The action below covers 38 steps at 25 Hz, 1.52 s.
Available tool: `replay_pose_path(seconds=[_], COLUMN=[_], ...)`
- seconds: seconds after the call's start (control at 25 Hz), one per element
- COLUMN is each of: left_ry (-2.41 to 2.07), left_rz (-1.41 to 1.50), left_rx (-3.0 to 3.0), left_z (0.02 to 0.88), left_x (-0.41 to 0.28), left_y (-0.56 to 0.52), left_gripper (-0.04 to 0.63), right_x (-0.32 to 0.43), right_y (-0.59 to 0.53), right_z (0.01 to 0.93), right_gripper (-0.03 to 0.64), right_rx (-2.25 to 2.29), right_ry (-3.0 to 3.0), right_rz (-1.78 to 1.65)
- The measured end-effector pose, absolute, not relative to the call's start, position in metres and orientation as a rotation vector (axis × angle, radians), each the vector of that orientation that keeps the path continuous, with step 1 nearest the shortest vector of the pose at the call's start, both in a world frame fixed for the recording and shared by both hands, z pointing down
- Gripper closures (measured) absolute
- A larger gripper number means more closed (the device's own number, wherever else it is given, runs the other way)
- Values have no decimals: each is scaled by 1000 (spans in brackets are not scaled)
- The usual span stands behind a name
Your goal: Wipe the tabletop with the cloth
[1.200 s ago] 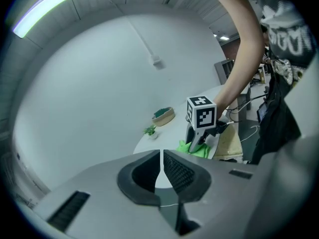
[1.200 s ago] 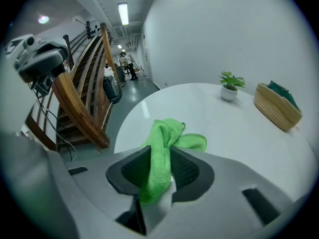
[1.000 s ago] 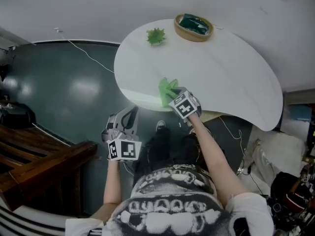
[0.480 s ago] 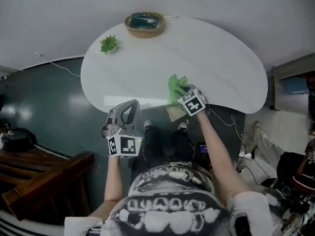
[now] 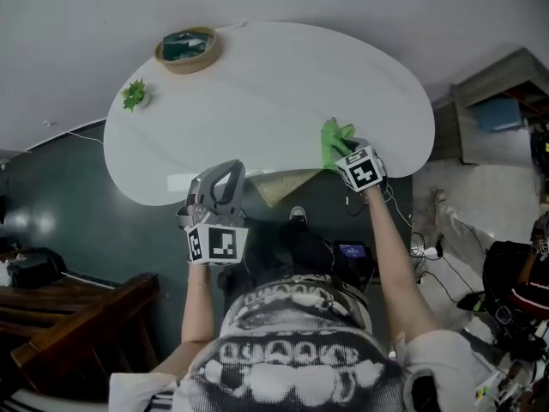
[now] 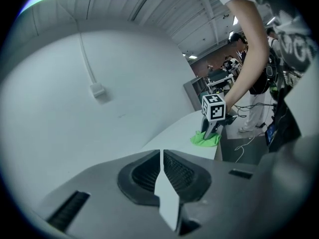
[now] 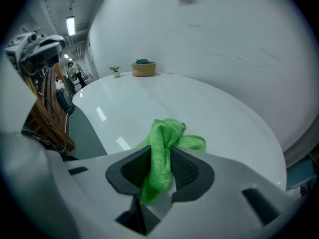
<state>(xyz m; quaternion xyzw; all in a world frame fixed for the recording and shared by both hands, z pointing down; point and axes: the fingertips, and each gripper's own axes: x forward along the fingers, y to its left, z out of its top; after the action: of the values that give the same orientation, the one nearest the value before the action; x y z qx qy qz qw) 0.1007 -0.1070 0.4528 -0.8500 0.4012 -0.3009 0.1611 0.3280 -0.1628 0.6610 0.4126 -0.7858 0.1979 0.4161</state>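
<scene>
Wipe stroke: right gripper (image 7: 160, 172) clamped on bunched green microfibre cloth (image 7: 168, 136), at near right edge of glossy white kidney-shaped tabletop (image 5: 257, 93).
Bare top stretches far and left from the cloth, along the table's long axis. Jaws of left gripper (image 6: 160, 178) together, empty, held off the near edge. Cloth soft, napped; top smooth, probably slick.

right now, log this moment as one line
right gripper: shut on cloth | cloth: on table, near edge | left gripper: shut, empty, off the table
</scene>
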Motion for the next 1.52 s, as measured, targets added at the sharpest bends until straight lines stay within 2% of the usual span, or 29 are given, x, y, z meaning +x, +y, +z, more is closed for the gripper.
replay_pose_path(seconds=[0.44, 0.72, 1.04, 1.24, 1.52], left_ry=[997, 961, 979, 970, 916], left_rz=[-853, -849, -900, -933, -948], left_rx=[-2443, -2434, -2418, -2413, -2416], left_z=[457, 451, 449, 453, 453], left_x=[179, 202, 204, 199, 203], left_y=[-103, -104, -94, -88, -75], left_gripper=[577, 577, 577, 577, 577], right_x=[513, 578, 574, 544, 489], right_y=[-121, -90, -89, -85, -65], right_z=[660, 662, 657, 636, 615], right_gripper=[499, 499, 499, 499, 499], right_rx=[1297, 1429, 1471, 1442, 1445], right_ry=[-1768, -1694, -1723, -1793, -1915], right_rz=[585, 672, 662, 554, 577])
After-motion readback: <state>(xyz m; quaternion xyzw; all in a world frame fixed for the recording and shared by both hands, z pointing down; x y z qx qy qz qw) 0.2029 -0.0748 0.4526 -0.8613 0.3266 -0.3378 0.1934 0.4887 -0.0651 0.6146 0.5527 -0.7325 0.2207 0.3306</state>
